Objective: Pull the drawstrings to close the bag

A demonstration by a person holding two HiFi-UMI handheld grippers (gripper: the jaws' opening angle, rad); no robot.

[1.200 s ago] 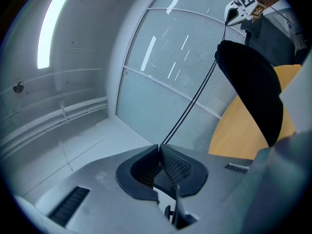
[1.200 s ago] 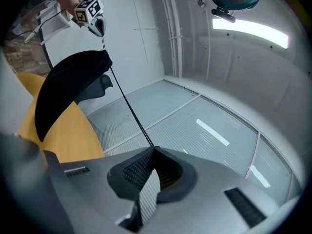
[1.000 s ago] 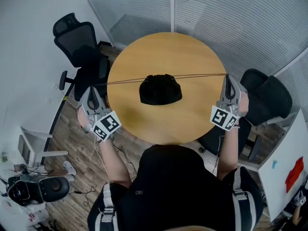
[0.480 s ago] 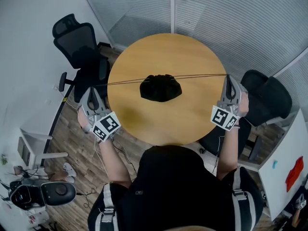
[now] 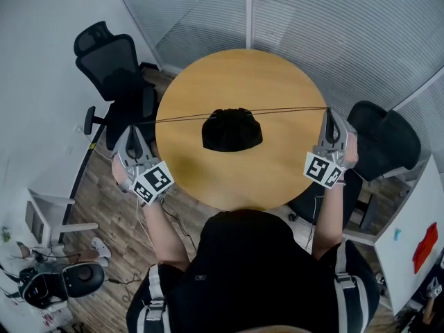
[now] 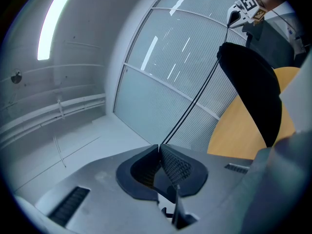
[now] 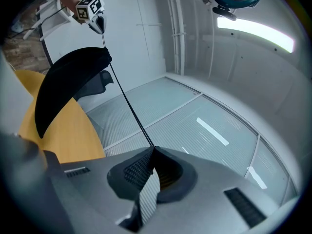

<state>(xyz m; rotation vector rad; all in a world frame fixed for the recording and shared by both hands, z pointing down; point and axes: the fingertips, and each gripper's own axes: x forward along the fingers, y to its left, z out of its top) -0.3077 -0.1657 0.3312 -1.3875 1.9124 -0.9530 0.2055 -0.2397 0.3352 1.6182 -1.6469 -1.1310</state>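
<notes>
Black bag [image 5: 232, 130] rests on the surface [image 5: 236, 68]. Either side of it, left gripper [image 5: 134, 127] and right gripper [image 5: 328, 112] jaws pinch tight drawstrings [image 5: 187, 118]. Harder pulling could snap one.

No legible text, numbers or brands appear in any view.

Black bag [image 5: 232, 130], mouth cinched, mid-table; drawstrings [image 5: 187, 117] taut out both sides.

A round wooden table [image 5: 277, 82] bears a black bag [image 5: 232, 130].
</notes>
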